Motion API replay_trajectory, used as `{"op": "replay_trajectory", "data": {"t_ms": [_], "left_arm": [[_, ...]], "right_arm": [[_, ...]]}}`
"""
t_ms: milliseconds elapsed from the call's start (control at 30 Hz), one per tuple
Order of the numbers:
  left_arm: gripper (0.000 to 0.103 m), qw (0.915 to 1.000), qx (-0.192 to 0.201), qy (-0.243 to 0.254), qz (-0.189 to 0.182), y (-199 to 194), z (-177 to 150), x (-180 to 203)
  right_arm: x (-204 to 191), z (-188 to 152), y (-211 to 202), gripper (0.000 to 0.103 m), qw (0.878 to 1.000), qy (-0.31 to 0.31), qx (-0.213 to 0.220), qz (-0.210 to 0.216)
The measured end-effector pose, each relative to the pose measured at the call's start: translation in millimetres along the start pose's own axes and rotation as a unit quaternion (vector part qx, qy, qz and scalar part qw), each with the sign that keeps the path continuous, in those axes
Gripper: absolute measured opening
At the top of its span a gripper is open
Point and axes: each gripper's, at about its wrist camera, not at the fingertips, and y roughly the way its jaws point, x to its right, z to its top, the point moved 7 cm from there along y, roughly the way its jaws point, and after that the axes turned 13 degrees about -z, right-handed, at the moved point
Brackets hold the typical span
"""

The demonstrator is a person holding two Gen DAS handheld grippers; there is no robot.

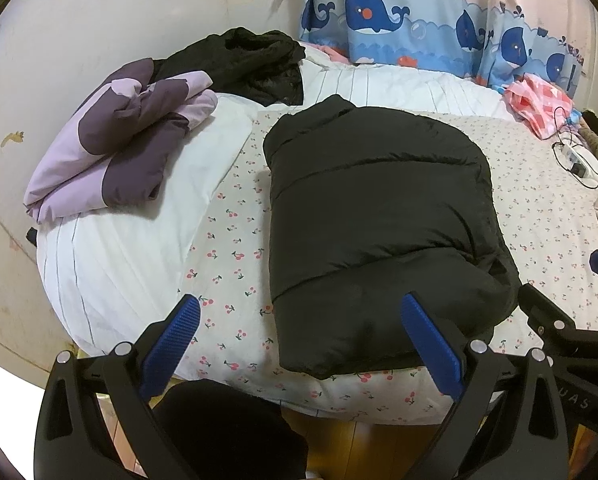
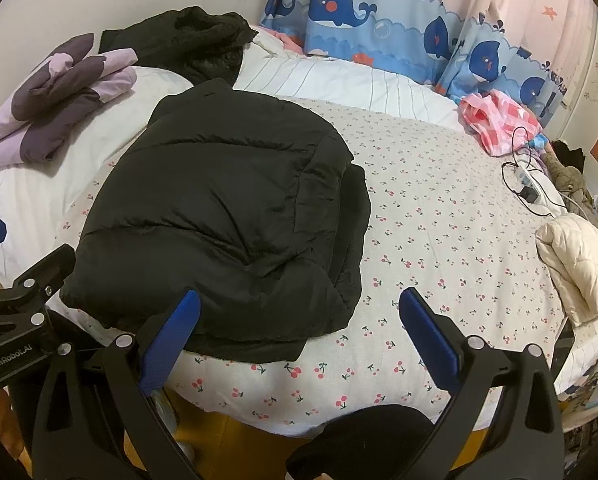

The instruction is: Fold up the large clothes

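A black puffer jacket [image 1: 379, 216] [image 2: 227, 216] lies folded into a thick rectangle on the cherry-print bed sheet [image 1: 235, 240] [image 2: 439, 220], collar at the far end. My left gripper [image 1: 299, 344] stands open just before the jacket's near edge, its right pad in front of the jacket and its left pad over bare sheet. My right gripper [image 2: 299, 340] is open too, hovering over the jacket's near right corner and the sheet. Neither holds anything. Each gripper shows at the edge of the other's view.
A folded purple jacket [image 1: 115, 148] [image 2: 55, 108] and a crumpled black garment [image 1: 243, 64] [image 2: 187, 40] rest on the white duvet [image 1: 139, 232] at the far left. Pink checked cloth [image 2: 499, 120], a power strip with cables [image 2: 529, 184] and a cream puffer coat [image 2: 575, 264] lie at the right. Whale curtains [image 2: 379, 16] hang behind.
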Motion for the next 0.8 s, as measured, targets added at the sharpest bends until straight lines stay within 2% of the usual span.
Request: {"op": "replay_trajectory", "data": {"t_ms": [800], "left_arm": [[0.096,0.9999,-0.014,0.005,-0.001,19,3,4]], "right_arm": [[7,7,24,0.096,1.0,-0.002,-0.013,0.004]]}}
